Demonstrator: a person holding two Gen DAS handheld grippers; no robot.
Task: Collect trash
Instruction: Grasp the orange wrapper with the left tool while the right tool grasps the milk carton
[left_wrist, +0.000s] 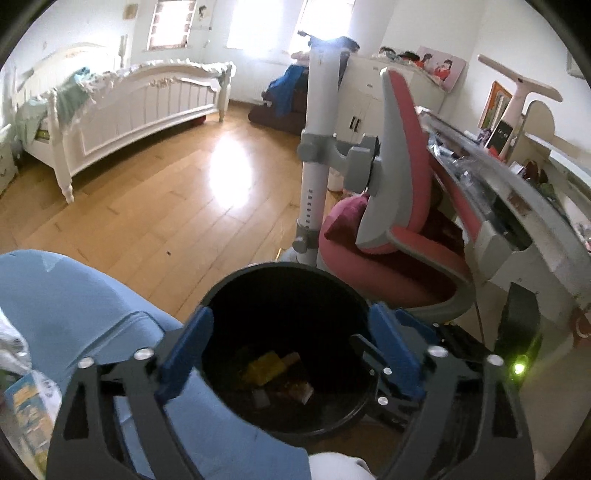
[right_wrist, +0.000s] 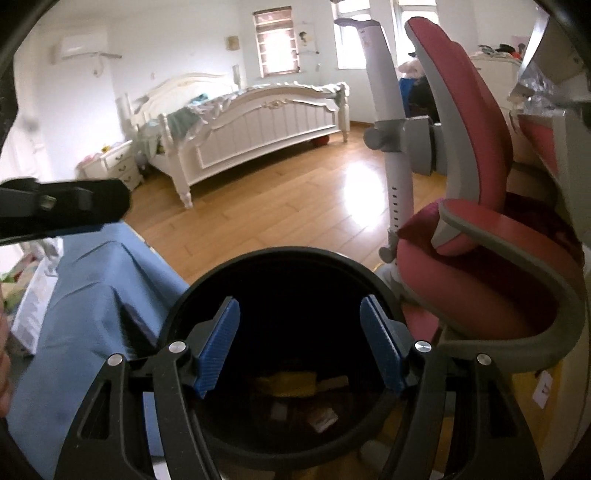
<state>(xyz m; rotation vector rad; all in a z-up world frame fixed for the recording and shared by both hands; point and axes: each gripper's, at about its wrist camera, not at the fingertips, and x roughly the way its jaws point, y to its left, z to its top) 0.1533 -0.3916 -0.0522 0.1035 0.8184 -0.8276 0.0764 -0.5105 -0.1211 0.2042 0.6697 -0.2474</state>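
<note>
A round black trash bin (left_wrist: 284, 273) stands on the wooden floor, and both grippers hover over its mouth. Inside it lie a yellow piece of trash (left_wrist: 264, 367) and small wrappers (left_wrist: 301, 391). My left gripper (left_wrist: 288, 332) is open and empty, its blue pads spread over the bin's opening. In the right wrist view the same bin (right_wrist: 288, 258) fills the lower middle, with the yellow trash (right_wrist: 291, 384) and a wrapper (right_wrist: 323, 417) at its bottom. My right gripper (right_wrist: 299, 345) is open and empty above the bin. The left gripper's black body (right_wrist: 62, 206) shows at the left.
A pink and grey desk chair (left_wrist: 399, 206) stands right of the bin, beside a cluttered desk (left_wrist: 517, 206). A blue-covered seat (left_wrist: 74, 306) sits left of the bin. A white bed (left_wrist: 122, 107) stands across the wooden floor (left_wrist: 166, 199).
</note>
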